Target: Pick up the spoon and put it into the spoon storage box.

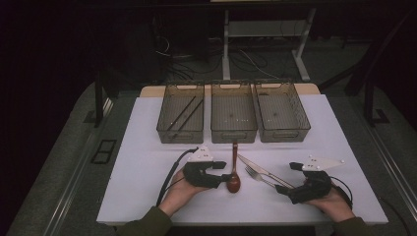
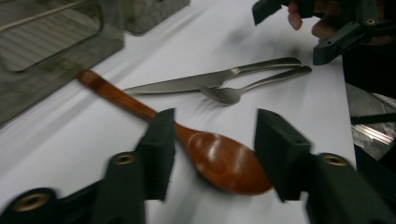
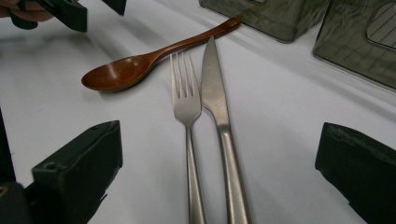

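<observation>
**Left tool straddles the wooden spoon's bowl**

The left tool (image 1: 222, 178) sits low on the white bench (image 1: 147, 137), its two jaws set either side of the wooden spoon (image 1: 234, 178). In the left gripper view the spoon's (image 2: 219, 158) reddish-brown bowl lies between the jaws, near the left one, with a clear gap to the right one, so the tool is part-way closed and not yet clamped on it. The spoon lies flat on the bench, bowl toward the person, handle pointing at the middle bin (image 1: 233, 129) of three clear bins along the far side.

Just right of the spoon a metal knife (image 1: 255, 167) and a fork (image 1: 258, 175) lie side by side, slanted. The right tool (image 1: 285, 189) rests at their handle ends; in the right gripper view its jaws stand wide apart with the fork (image 3: 187, 107) and knife (image 3: 215, 98) handles running between them, untouched. Two dark chopsticks (image 1: 184, 113) lie in the left bin (image 1: 164, 129).
</observation>
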The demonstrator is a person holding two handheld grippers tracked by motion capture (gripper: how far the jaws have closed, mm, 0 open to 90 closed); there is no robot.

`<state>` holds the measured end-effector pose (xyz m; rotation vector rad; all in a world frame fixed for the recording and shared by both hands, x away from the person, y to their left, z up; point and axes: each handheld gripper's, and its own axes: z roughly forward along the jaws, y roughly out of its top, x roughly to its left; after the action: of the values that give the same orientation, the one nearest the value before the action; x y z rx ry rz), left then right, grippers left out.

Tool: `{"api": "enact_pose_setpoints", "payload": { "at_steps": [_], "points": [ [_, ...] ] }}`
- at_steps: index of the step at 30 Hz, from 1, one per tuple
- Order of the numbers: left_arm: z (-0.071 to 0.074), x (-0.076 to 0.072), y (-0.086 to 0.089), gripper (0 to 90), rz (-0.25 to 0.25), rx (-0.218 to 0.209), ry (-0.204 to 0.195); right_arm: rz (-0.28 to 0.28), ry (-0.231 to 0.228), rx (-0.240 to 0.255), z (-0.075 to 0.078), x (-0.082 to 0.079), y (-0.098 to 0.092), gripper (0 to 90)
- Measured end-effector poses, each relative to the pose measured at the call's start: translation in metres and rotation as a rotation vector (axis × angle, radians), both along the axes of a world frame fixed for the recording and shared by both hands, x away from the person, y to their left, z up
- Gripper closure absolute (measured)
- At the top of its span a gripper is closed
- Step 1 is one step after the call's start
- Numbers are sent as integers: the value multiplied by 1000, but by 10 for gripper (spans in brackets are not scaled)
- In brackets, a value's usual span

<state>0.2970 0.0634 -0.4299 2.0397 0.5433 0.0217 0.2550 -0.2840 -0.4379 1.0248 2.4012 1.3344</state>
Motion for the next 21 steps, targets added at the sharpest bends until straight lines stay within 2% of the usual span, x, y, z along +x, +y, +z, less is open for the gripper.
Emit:
{"api": "enact_pose_setpoints", "payload": {
  "at_steps": [5,10,13,16,21],
  "points": [
    [-5,3,-18,729,-44,28,14,1,-1,-1,0,0,0,2],
    [-7,4,-36,880,-73,80,16,-1,0,0,0,0,-1,2],
    [-11,4,-47,887,-84,100,30,-1,1,3,0,0,-1,2],
    [-15,2,-56,887,-101,143,28,-1,2,4,0,-1,-1,2],
    [-19,-2,-61,887,-113,195,28,-2,1,6,0,-1,-2,2]
  ]
}}
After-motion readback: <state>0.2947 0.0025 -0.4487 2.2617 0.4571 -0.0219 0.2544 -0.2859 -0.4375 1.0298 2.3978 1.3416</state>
